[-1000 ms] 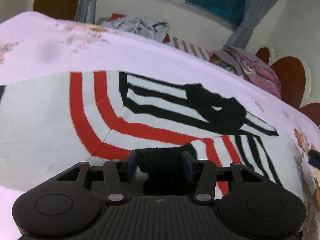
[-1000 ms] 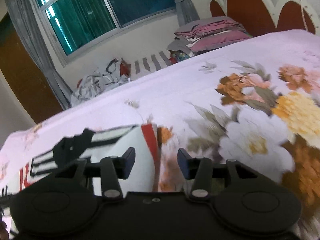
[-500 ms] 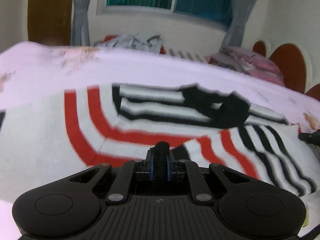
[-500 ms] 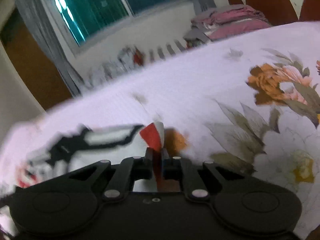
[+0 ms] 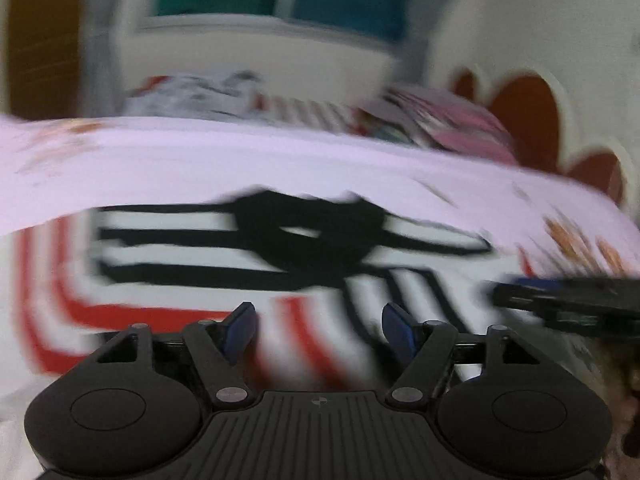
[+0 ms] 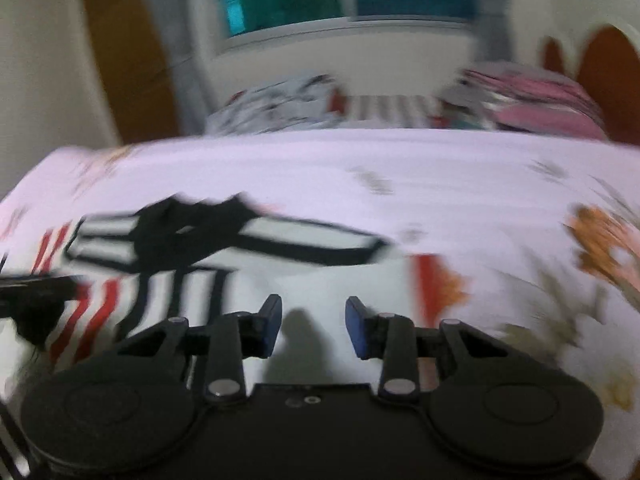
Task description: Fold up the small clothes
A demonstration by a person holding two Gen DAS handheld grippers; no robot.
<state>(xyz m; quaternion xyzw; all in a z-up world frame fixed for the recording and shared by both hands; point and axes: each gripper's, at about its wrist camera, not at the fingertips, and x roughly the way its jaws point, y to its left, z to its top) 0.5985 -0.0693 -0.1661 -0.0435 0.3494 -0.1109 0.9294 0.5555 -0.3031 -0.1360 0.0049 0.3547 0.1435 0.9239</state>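
Both grippers have let go since half a second ago: left gripper (image 5: 319, 330) and right gripper (image 6: 313, 326) jaws have just been opening, nothing pinched. Striped garment (image 5: 224, 252) lies flat on bedsheet (image 5: 200, 160), at 12 o'clock. Soft, light knit; judge hem corners best.

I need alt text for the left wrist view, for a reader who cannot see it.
The left gripper, jaws open and empty, hovers over a white sweater with black and red stripes on a pink floral bedsheet. The right gripper enters at right. The image is motion-blurred.
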